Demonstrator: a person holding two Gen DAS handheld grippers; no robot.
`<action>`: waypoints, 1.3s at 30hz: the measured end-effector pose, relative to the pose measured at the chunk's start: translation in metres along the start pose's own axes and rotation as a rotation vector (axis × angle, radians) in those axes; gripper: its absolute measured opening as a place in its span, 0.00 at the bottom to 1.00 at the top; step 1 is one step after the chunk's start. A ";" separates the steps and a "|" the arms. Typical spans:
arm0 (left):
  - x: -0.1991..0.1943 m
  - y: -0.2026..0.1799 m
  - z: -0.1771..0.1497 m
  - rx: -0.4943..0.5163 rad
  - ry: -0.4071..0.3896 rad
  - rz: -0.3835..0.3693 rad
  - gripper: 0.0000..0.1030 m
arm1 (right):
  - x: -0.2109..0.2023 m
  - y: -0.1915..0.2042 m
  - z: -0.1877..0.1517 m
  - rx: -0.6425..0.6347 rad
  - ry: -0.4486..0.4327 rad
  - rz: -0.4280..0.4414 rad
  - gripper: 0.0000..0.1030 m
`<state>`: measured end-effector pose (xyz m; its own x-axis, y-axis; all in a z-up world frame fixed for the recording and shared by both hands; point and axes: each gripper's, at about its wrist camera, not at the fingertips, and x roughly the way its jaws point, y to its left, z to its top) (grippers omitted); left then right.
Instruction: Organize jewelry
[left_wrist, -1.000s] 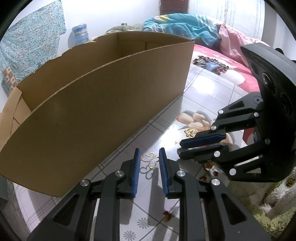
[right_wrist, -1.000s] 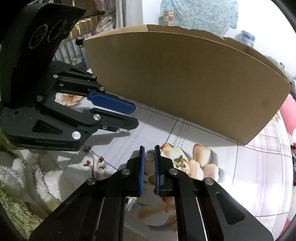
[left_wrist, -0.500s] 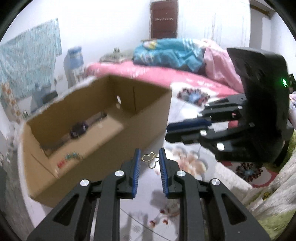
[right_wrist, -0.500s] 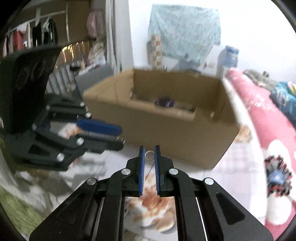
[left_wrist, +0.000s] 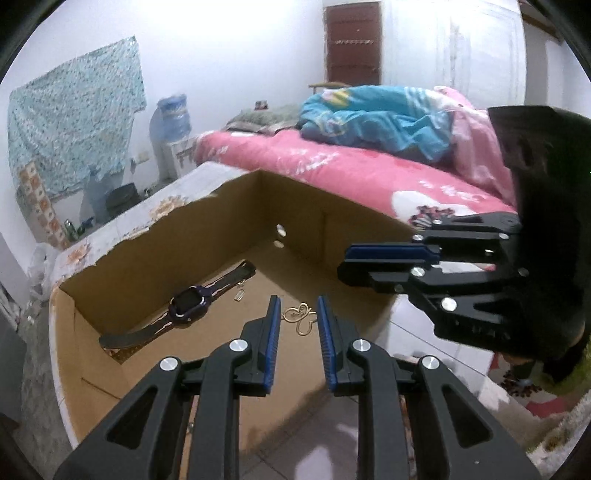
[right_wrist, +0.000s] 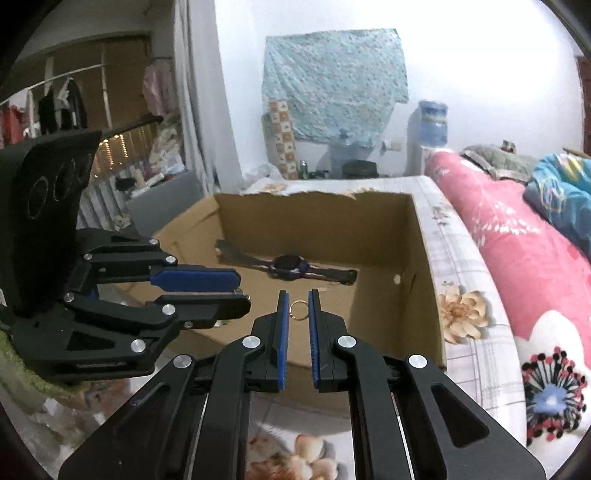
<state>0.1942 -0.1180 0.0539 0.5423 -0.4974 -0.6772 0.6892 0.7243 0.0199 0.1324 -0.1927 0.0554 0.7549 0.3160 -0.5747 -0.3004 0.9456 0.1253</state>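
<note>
My left gripper (left_wrist: 296, 308) is shut on a gold butterfly-shaped ornament (left_wrist: 300, 316) and holds it above the open cardboard box (left_wrist: 155, 254). My right gripper (right_wrist: 299, 302) is shut on a small gold ring (right_wrist: 299, 309) and holds it over the box (right_wrist: 424, 258) near its front wall. A dark purple wristwatch (left_wrist: 188, 306) lies on the box floor; it also shows in the right wrist view (right_wrist: 288, 266). A small silver piece (left_wrist: 240, 294) lies beside the watch strap. The right gripper shows in the left wrist view (left_wrist: 345, 266), and the left gripper in the right wrist view (right_wrist: 240, 291).
The box stands on a table with a floral cloth (right_wrist: 465, 325). A bed with a pink sheet (left_wrist: 351, 166) and a blue blanket (left_wrist: 373, 114) lies behind. A water dispenser (left_wrist: 171, 129) stands by the wall. A green rug (left_wrist: 569, 421) lies at the lower right.
Both grippers have risen from the tabletop with their jewelry and moved over the open box. The box's inside and the watch have come into view.
</note>
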 end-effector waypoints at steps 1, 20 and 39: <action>0.005 0.001 0.000 -0.006 0.012 0.000 0.19 | -0.001 0.000 0.000 0.004 0.000 -0.002 0.10; -0.031 0.031 -0.021 -0.153 -0.009 0.011 0.27 | -0.063 -0.026 -0.007 0.127 -0.115 -0.091 0.29; -0.140 0.065 -0.087 -0.272 -0.047 0.129 0.76 | -0.090 -0.006 -0.042 0.177 -0.041 -0.121 0.45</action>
<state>0.1211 0.0408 0.0858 0.6432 -0.4097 -0.6468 0.4623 0.8812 -0.0985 0.0420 -0.2299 0.0720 0.8036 0.1992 -0.5608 -0.1022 0.9745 0.1997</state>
